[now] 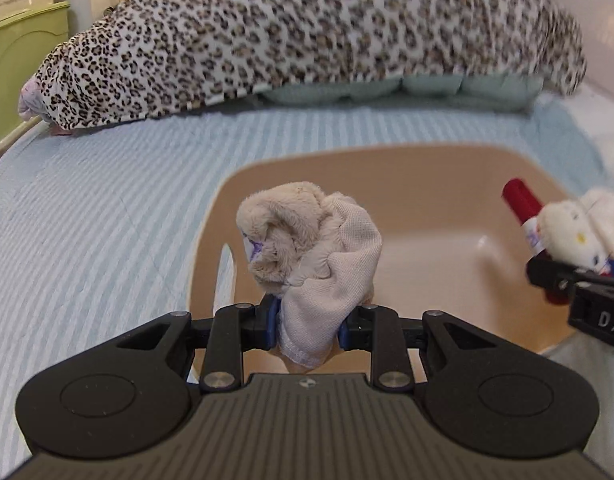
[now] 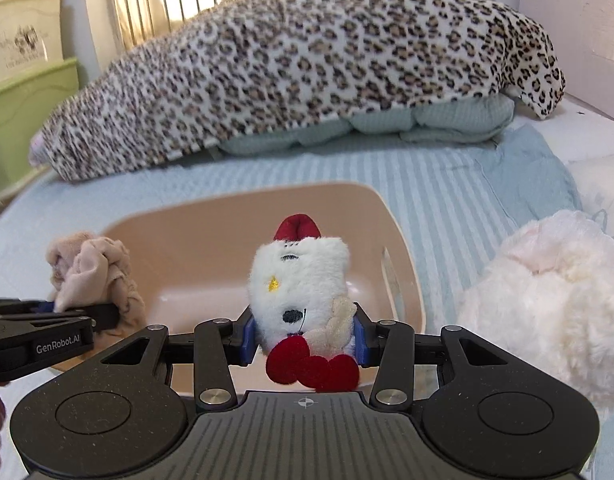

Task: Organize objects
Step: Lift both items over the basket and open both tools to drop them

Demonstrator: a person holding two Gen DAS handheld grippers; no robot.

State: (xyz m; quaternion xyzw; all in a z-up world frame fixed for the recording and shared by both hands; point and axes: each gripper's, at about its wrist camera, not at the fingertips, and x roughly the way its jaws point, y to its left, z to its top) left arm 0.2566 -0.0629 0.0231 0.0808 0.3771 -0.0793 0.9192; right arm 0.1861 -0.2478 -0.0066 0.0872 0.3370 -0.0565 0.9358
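A tan plastic bin (image 1: 427, 184) sits on the striped bed, also in the right wrist view (image 2: 211, 248). My left gripper (image 1: 309, 326) is shut on a beige plush cloth toy (image 1: 311, 240) and holds it over the bin's left part; the toy shows at the left of the right wrist view (image 2: 91, 276). My right gripper (image 2: 303, 340) is shut on a white plush toy with red hat and red feet (image 2: 299, 284), held over the bin's near edge. That toy shows at the right of the left wrist view (image 1: 567, 228).
A large leopard-print plush (image 2: 307, 72) lies across the back of the bed on a pale green cushion (image 2: 427, 124). A fluffy white-pink plush (image 2: 547, 300) lies right of the bin. A green cabinet (image 1: 19, 64) stands at the left.
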